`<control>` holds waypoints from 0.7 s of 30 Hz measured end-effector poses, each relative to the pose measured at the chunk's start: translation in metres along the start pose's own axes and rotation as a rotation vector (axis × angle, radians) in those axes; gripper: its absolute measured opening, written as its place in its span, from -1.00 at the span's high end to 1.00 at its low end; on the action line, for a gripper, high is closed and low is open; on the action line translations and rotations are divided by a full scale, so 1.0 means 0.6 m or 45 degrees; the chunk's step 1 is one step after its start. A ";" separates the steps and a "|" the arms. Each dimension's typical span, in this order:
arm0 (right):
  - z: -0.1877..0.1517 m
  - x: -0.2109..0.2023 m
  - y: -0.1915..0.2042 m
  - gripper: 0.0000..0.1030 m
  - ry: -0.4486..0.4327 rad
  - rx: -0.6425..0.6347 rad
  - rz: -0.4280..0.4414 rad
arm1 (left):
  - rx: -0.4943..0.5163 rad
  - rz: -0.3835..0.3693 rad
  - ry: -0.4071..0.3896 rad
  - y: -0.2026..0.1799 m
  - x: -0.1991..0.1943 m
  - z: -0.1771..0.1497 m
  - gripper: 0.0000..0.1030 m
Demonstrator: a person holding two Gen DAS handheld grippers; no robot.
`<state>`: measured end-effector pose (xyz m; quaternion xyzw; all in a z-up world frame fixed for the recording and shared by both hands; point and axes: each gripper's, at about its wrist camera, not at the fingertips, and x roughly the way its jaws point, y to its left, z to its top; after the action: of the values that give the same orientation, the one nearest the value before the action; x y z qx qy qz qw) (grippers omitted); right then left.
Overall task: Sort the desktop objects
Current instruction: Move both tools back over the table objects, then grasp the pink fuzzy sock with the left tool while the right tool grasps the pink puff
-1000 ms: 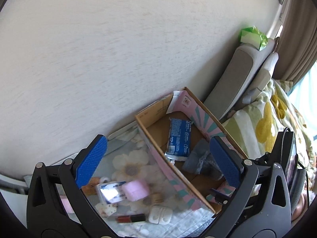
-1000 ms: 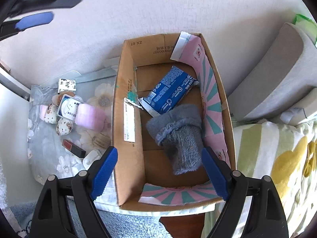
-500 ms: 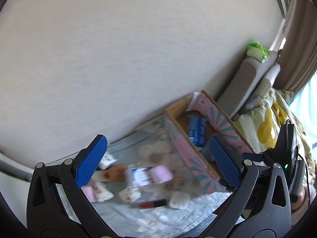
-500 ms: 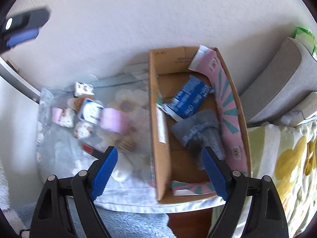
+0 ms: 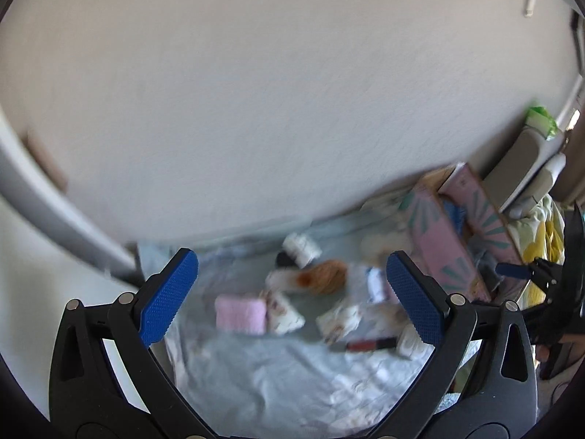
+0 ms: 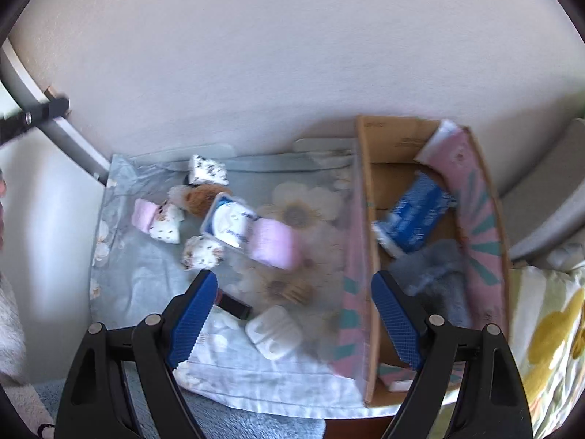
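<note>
Small objects lie on a floral cloth [image 6: 146, 285]: a pink roll [image 6: 272, 243], a blue-and-white packet [image 6: 228, 223], a white case [image 6: 273, 332], a dark lipstick [image 6: 234, 305], patterned pouches [image 6: 203, 252] and a brown plush [image 6: 201, 197]. The cardboard box [image 6: 369, 219] on the right holds a blue pack [image 6: 413, 216] and a grey sock [image 6: 435, 274]. My right gripper [image 6: 292, 320] is open and empty above the cloth's front, beside the box wall. My left gripper [image 5: 289, 296] is open and empty above the blurred objects, with a pink pouch [image 5: 239, 314] below it.
A white wall [image 6: 292, 55] backs the table. A grey cushion [image 6: 548, 197] and a yellow-flowered blanket [image 6: 552, 347] lie right of the box. A grey post [image 6: 55, 128] stands at the left. The left wrist view is motion-blurred.
Both grippers have swung left, away from the box and over the loose objects on the cloth. Both stay open and empty.
</note>
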<state>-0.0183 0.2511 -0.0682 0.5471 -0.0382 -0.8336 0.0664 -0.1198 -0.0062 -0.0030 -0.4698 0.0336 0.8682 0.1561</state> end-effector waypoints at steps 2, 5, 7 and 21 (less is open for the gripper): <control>0.005 0.021 0.010 -0.62 0.028 -0.010 0.038 | -0.026 0.008 0.040 0.022 0.019 -0.022 -0.99; 0.015 0.047 0.023 -0.63 0.059 -0.043 0.068 | -0.072 0.050 0.130 0.056 0.058 -0.062 -0.99; 0.020 0.061 0.029 -0.62 0.076 -0.068 0.080 | -0.108 0.027 0.172 0.078 0.087 -0.086 -0.99; 0.024 0.229 0.016 -0.62 0.193 -0.074 0.159 | -0.144 -0.024 0.243 0.133 0.277 -0.182 -0.99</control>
<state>-0.0846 0.2206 -0.1857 0.6029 -0.0429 -0.7848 0.1366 -0.1410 -0.0645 -0.2082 -0.5588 -0.0051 0.8185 0.1334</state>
